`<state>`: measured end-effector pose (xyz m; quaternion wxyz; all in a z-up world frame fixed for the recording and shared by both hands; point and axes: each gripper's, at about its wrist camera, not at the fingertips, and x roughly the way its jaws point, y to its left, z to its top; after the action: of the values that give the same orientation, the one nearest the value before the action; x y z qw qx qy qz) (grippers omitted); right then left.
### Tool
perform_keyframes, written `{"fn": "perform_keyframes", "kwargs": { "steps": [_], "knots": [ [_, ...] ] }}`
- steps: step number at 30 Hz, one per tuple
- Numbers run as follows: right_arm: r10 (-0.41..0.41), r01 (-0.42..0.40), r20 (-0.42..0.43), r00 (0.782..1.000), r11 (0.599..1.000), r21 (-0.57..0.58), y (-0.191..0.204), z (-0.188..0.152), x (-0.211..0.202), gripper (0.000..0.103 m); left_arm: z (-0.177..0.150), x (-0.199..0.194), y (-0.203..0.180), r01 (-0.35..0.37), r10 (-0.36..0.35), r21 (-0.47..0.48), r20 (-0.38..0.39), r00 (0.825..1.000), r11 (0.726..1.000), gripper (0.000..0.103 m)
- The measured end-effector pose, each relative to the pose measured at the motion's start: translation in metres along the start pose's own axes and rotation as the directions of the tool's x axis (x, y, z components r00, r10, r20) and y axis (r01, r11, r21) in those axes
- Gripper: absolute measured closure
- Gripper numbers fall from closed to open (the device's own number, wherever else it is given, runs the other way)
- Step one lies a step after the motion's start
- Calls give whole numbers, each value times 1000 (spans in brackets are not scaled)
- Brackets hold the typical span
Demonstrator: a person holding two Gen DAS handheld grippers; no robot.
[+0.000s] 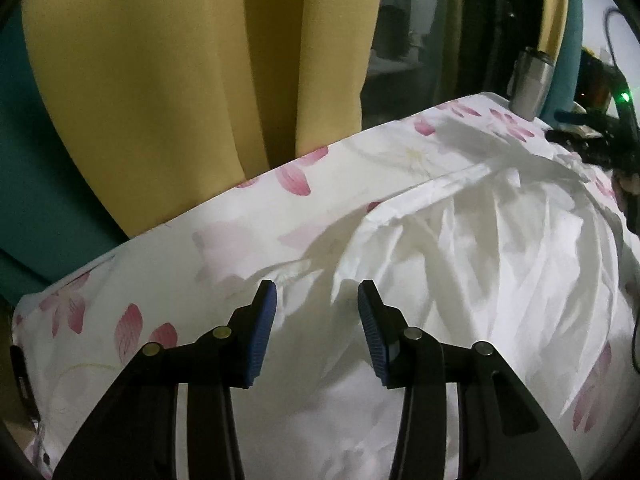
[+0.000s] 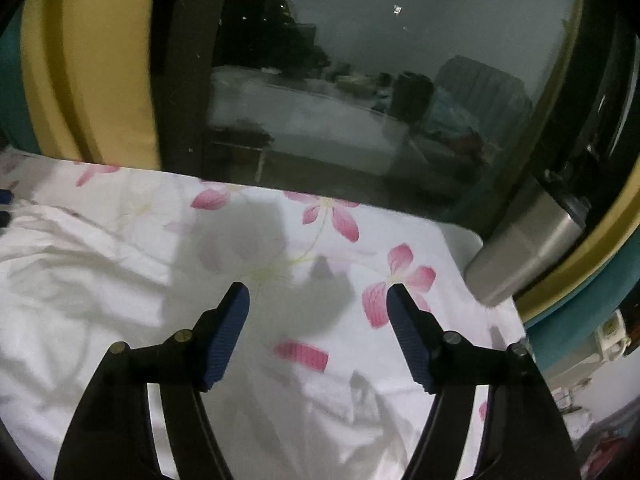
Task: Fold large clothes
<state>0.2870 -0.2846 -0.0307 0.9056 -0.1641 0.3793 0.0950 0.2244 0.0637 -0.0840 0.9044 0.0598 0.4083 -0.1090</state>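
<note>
Left tool (image 1: 317,300), right tool (image 2: 318,304) both released above rumpled white garment (image 1: 460,240) on floral sheet (image 2: 340,220).

Yellow curtains (image 1: 160,80) with teal panels (image 1: 32,184) hang at the far side. A dark window (image 2: 360,80) mirrors the dim room. A steel bin (image 2: 524,240) stands far right beside the flowered bedsheet (image 2: 320,240).

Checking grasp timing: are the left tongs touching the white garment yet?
Cannot tell. In the left wrist view the open left tongs sit over the white garment with nothing between the pads, but no view shows contact or a gap plainly.
</note>
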Motion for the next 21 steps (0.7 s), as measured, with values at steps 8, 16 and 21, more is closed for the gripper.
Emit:
{"fn": "perform_keyframes", "kwargs": {
  "steps": [8, 16, 21],
  "knots": [
    [21, -17, -59, 998, 998, 65, -10, -65, -38, 32, -15, -41, 14, -49, 50, -32, 36, 998, 998, 58],
    [50, -41, -69, 996, 991, 127, -13, -88, -49, 32, -36, -53, 5, 24, -24, -54, 7, 1000, 998, 58],
    [50, -40, -81, 995, 991, 125, -8, -91, -37, 32, -42, -23, 6, -29, 25, -41, -82, 996, 999, 58]
  ]
}}
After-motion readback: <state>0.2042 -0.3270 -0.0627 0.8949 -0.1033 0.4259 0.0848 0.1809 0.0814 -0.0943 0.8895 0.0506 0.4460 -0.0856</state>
